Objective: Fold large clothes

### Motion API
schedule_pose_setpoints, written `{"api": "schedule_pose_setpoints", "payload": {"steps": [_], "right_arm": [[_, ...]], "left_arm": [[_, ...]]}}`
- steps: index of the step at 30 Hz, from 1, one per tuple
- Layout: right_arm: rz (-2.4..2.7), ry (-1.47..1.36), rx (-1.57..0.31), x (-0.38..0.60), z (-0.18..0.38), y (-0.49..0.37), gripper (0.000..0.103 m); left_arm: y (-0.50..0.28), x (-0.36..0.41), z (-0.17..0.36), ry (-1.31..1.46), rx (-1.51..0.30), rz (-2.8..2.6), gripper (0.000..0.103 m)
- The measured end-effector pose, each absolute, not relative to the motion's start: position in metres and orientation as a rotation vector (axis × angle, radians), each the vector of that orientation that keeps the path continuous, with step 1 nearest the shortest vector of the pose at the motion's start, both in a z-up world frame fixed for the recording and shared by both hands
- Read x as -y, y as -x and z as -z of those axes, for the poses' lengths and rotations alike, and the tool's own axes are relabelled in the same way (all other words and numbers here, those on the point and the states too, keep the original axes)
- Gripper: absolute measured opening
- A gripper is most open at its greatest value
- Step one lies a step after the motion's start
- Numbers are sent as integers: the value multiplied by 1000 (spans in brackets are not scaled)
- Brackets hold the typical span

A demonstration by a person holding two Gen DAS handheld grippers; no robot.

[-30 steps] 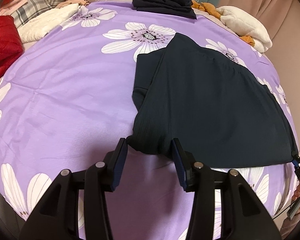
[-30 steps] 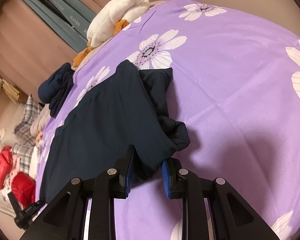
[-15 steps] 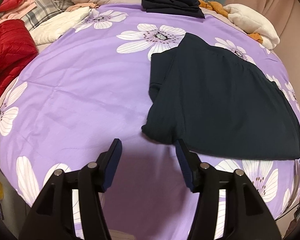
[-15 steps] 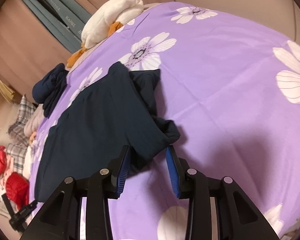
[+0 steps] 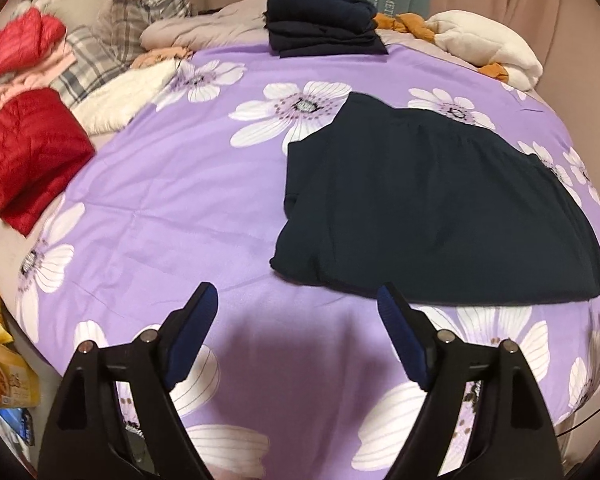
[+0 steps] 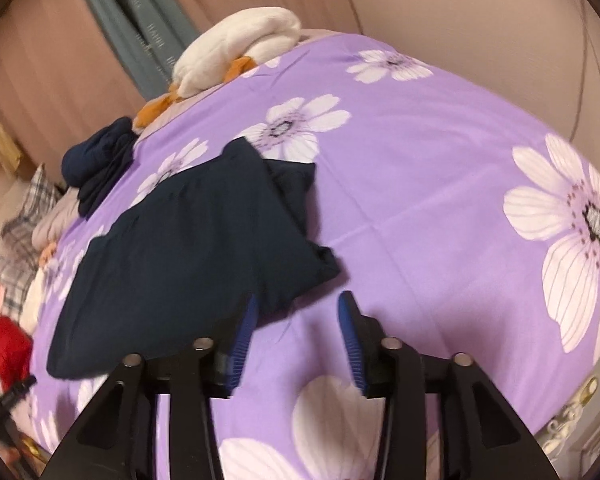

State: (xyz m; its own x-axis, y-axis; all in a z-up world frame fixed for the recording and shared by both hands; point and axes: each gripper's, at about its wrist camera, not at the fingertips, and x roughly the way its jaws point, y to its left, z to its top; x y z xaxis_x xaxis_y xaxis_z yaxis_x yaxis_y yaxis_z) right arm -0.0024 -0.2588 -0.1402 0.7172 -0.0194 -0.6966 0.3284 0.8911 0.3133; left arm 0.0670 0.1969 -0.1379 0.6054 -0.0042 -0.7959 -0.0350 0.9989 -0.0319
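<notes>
A dark navy garment (image 5: pixel 432 208) lies folded flat on the purple flowered bedspread (image 5: pixel 172 208). In the right wrist view the same garment (image 6: pixel 188 248) spreads to the left, with a rumpled corner near the fingers. My left gripper (image 5: pixel 298 304) hovers just short of the garment's near left corner, its jaws opening wide with nothing between them. My right gripper (image 6: pixel 296 312) hangs over the garment's near edge, jaws opening; the cloth lies below them, free of the blue pads (image 6: pixel 350 334).
A stack of folded navy clothes (image 5: pixel 324 26) sits at the far edge. A red quilted jacket (image 5: pixel 32 152), plaid and white garments (image 5: pixel 124 96) pile at the left. A cream fleece with orange cloth (image 5: pixel 488 46) lies far right. Snack bags (image 5: pixel 4 372) lie beside the bed.
Both grippers let go of the garment's near corners, opened wider and drew back and up. The garment now lies loose on the bedspread.
</notes>
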Motion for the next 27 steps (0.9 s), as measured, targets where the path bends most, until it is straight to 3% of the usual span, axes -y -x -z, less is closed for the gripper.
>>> {"api": "schedule_pose_setpoints", "payload": {"steps": [6, 13, 17, 27], "right_arm": [[130, -324, -749, 222, 119, 2, 66], [51, -237, -735, 193, 97, 7, 89], [-14, -186, -719, 174, 77, 12, 102], [-31, -54, -608, 140, 1, 28, 102]], "left_arm": [[-52, -184, 118, 45, -904, 2, 93], [-39, -174, 99, 67, -908, 9, 103], [-32, -160, 80, 61, -924, 67, 102], [-2, -120, -3, -17, -811, 146, 103]]}}
